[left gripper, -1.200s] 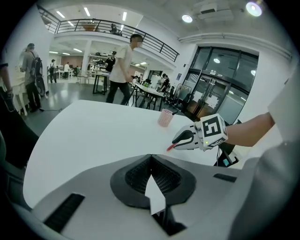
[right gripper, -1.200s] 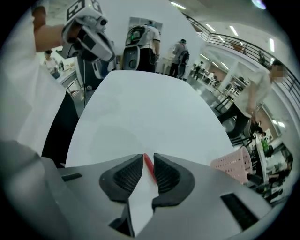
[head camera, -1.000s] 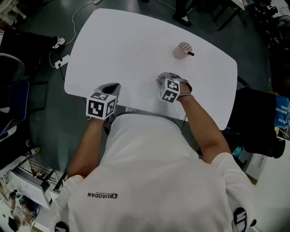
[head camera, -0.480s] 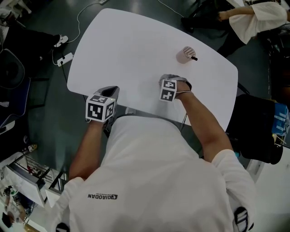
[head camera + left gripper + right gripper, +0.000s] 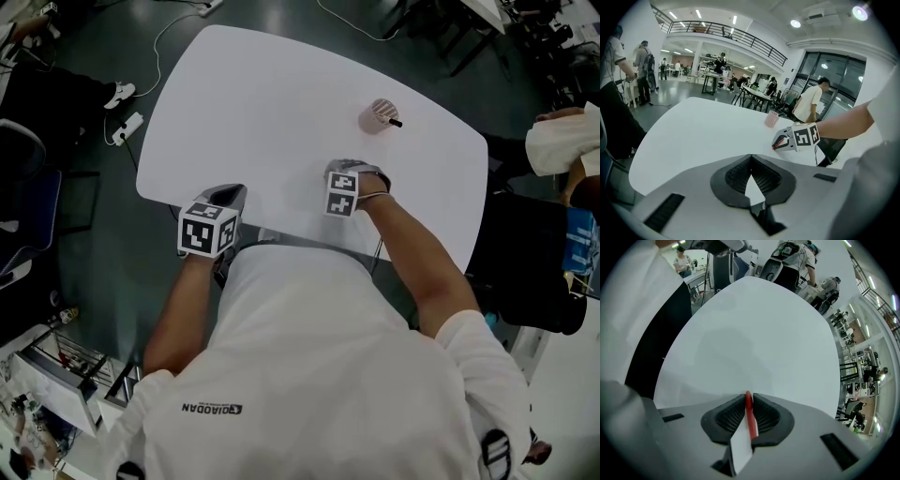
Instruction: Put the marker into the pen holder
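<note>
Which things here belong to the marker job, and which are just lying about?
In the job: red marker, clamped in the right gripper; pen holder on the table.
Lying about: power strip on the floor; left gripper, shut and empty.

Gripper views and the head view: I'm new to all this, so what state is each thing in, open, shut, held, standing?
Left gripper: jaws together, nothing between them.
Right gripper: shut on the red marker.
Red marker: clamped between the right gripper's jaws, not yet in the holder.
Pen holder: standing upright on the table, apart from both grippers.
Dark pen: sticking out of the pen holder.
</note>
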`<state>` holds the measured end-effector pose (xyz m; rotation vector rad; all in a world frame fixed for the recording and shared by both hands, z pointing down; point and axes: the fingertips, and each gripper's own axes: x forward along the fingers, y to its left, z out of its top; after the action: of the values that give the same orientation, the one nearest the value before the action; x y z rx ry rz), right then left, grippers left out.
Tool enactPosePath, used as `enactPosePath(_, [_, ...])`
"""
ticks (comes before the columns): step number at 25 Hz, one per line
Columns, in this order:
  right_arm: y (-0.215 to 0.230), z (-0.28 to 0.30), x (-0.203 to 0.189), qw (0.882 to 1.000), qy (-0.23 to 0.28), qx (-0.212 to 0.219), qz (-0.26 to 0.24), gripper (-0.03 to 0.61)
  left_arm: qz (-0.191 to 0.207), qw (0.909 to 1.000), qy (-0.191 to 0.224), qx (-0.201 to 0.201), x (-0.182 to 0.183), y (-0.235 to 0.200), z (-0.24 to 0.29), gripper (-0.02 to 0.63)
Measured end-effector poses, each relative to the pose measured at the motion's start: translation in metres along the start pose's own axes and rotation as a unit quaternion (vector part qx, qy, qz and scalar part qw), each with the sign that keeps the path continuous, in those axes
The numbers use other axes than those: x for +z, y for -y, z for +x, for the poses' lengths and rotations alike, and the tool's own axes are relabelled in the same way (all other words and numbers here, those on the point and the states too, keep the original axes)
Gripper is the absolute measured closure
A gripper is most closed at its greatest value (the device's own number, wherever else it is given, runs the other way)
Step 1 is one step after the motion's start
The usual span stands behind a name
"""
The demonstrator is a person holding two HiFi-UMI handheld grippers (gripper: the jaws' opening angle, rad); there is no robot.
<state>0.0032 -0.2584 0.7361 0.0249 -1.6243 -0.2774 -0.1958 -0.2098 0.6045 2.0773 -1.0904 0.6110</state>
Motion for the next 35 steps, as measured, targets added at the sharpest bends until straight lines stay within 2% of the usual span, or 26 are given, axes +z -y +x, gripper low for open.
enactPosePath(7, [0.004, -0.001, -0.007, 1.000, 0.004, -0.019, 0.020, 0.512, 0.008, 1.0000, 0.001, 0.000, 0.005, 0.005, 0.003, 0.588])
enactPosePath(14, [0.006, -0.032, 0.010, 0.995, 0.055, -0.050, 0.067, 0.512, 0.014, 0.9998, -0.006, -0.010, 0.003, 0.007, 0.007, 0.588])
enactPosePath(17, [0.015, -0.056, 0.012, 0.988, 0.090, -0.079, 0.102, 0.512, 0.021, 0.9996, -0.007, -0.018, 0.007, 0.015, 0.014, 0.588])
enactPosePath(20, [0.029, -0.084, 0.005, 0.968, 0.140, -0.107, 0.181, 0.512, 0.030, 0.9992, -0.008, -0.026, 0.012, 0.027, 0.021, 0.588])
enactPosePath(23, [0.046, -0.112, -0.003, 0.929, 0.197, -0.129, 0.286, 0.513, 0.038, 0.9987, -0.011, -0.031, 0.015, 0.030, 0.025, 0.588])
enactPosePath(25, [0.056, -0.127, -0.013, 0.891, 0.238, -0.136, 0.362, 0.514, 0.042, 0.9984, -0.012, -0.035, 0.017, 0.032, 0.027, 0.588])
enactPosePath(27, [0.064, -0.140, -0.030, 0.841, 0.280, -0.135, 0.442, 0.514, 0.046, 0.9981, -0.012, -0.039, 0.019, 0.036, 0.028, 0.588])
enactPosePath(31, [0.080, -0.156, -0.070, 0.724, 0.353, -0.109, 0.583, 0.514, 0.051, 0.9978, -0.010, -0.041, 0.024, 0.040, 0.032, 0.588])
enactPosePath(32, [0.085, -0.159, -0.080, 0.699, 0.365, -0.106, 0.606, 0.514, 0.052, 0.9978, -0.010, -0.041, 0.025, 0.041, 0.033, 0.588])
enactPosePath(33, [0.090, -0.163, -0.090, 0.679, 0.374, -0.106, 0.623, 0.514, 0.052, 0.9978, -0.009, -0.041, 0.026, 0.042, 0.034, 0.588])
enactPosePath(34, [0.095, -0.167, -0.099, 0.664, 0.381, -0.108, 0.634, 0.514, 0.052, 0.9978, -0.009, -0.041, 0.027, 0.044, 0.035, 0.588])
enactPosePath(35, [0.100, -0.171, -0.107, 0.656, 0.384, -0.113, 0.641, 0.514, 0.051, 0.9978, -0.009, -0.041, 0.027, 0.045, 0.036, 0.588])
